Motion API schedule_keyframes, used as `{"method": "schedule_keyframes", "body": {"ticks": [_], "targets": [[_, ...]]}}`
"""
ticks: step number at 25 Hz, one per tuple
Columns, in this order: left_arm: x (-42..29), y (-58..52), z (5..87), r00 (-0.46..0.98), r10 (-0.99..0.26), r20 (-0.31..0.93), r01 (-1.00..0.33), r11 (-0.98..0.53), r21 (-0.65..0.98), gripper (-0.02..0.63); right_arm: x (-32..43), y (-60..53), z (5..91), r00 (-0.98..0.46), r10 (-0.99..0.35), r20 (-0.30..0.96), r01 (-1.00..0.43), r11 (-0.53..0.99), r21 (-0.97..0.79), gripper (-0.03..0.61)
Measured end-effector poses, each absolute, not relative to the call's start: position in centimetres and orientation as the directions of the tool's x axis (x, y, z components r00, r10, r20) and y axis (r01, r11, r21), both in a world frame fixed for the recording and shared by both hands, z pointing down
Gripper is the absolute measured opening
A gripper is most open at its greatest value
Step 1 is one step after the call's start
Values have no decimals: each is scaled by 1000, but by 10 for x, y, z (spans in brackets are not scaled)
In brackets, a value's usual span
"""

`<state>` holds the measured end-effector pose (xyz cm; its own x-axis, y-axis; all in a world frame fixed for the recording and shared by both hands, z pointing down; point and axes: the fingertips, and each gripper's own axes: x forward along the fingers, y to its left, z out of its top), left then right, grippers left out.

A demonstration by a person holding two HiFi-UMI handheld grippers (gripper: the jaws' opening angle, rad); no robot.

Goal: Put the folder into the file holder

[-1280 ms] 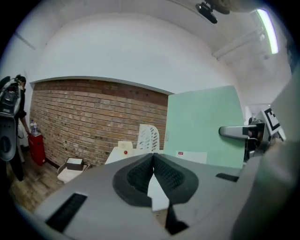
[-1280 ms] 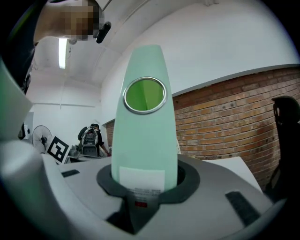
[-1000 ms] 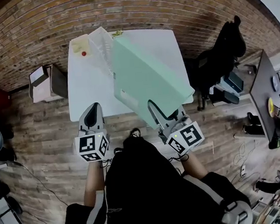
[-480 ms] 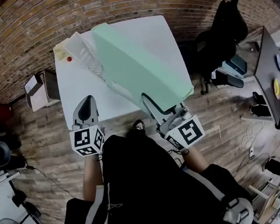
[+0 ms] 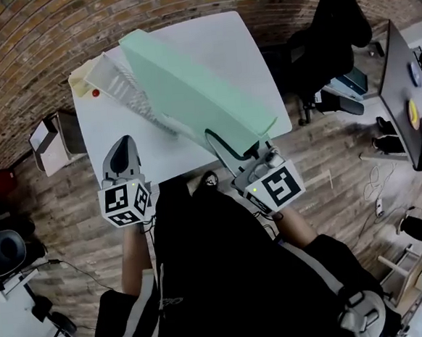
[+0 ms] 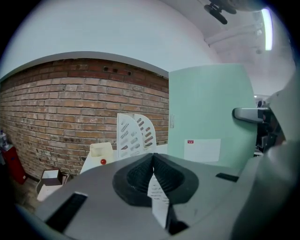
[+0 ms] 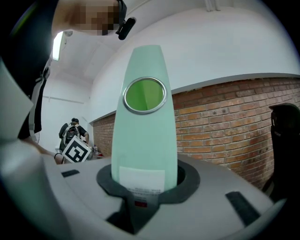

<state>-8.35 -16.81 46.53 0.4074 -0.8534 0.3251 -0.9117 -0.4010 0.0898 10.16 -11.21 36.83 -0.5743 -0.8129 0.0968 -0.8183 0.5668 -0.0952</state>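
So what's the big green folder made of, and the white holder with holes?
The green folder looks like stiff card with a smooth matte skin: flat, unbent sides, no glare. The ring round its spine hole looks like shiny metal. The white file holder looks like moulded plastic: thin upright dividers with neat slots. Looks alone cannot settle either.

One folder [image 5: 191,100]; one file holder [image 5: 121,84]; one table [image 5: 226,39]

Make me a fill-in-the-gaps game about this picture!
The right gripper is shut on the mint-green ___.
The left gripper is shut and holds ___.
The white file holder stands on the white ___.
The wall behind is made of ___.
Missing words: folder, nothing, table, brick.
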Motion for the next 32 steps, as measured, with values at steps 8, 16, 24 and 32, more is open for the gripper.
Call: {"method": "schedule_keyframes", "body": {"ticks": [8,16,24,32], "targets": [[-88,-199,478,459,-819,345,-887,-446,122,23,76,-151,389,-556,-812,177,-828,559,-38,137],[-107,-209,488,456,-817,352,-890,-432,150,23,55,-169,403,-552,-804,221,-829,557,-43,140],[-121,-209,495,447,-822,353,-894,-413,172,23,32,-179,408,-553,-795,249,-821,570,-3,141],[-134,-203,504,437,-826,356,-899,-388,201,23,20,-191,414,-543,-795,270,-826,563,-2,151]]}}
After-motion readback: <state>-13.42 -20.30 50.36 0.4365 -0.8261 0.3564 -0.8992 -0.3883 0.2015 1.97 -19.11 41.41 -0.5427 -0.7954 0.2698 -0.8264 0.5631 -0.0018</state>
